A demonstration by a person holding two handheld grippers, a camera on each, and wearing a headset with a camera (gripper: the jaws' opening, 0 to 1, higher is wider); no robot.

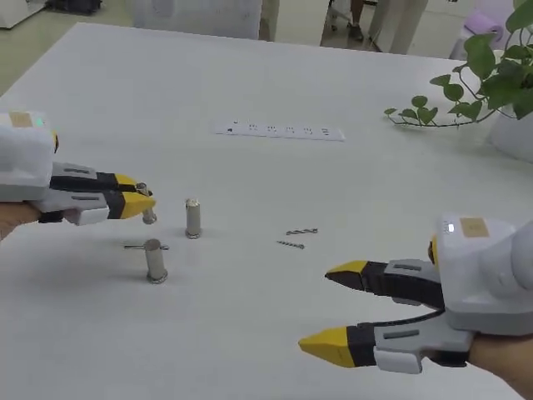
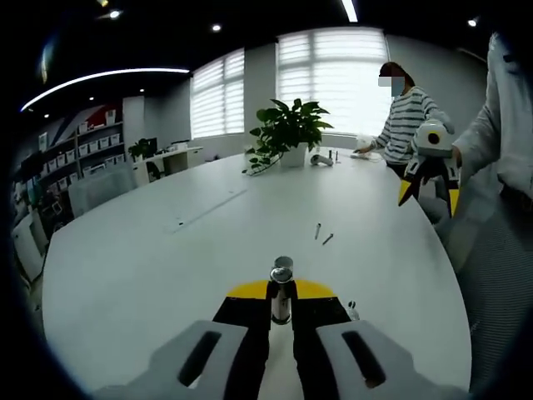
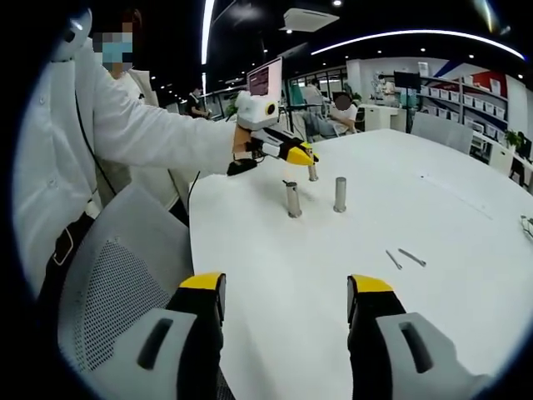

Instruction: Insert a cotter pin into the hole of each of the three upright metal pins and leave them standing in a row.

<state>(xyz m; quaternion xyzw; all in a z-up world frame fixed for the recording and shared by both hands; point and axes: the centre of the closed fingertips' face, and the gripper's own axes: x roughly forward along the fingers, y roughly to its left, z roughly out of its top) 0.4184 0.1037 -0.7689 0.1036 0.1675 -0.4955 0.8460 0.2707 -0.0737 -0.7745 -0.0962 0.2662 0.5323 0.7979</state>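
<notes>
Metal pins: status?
Left gripper shut on leftmost metal pin; right gripper open, empty. Nearest pin has cotter pin through it. Two loose cotter pins on table, nothing blocking.

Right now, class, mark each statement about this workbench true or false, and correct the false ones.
1. The left hand-held gripper is shut on a metal pin. True.
2. The right hand-held gripper grips a cotter pin. False: its jaws stand open with nothing between them.
3. The nearest upright pin has a cotter pin through it. True.
4. Every cotter pin is already inserted. False: two loose cotter pins lie on the table.
</notes>
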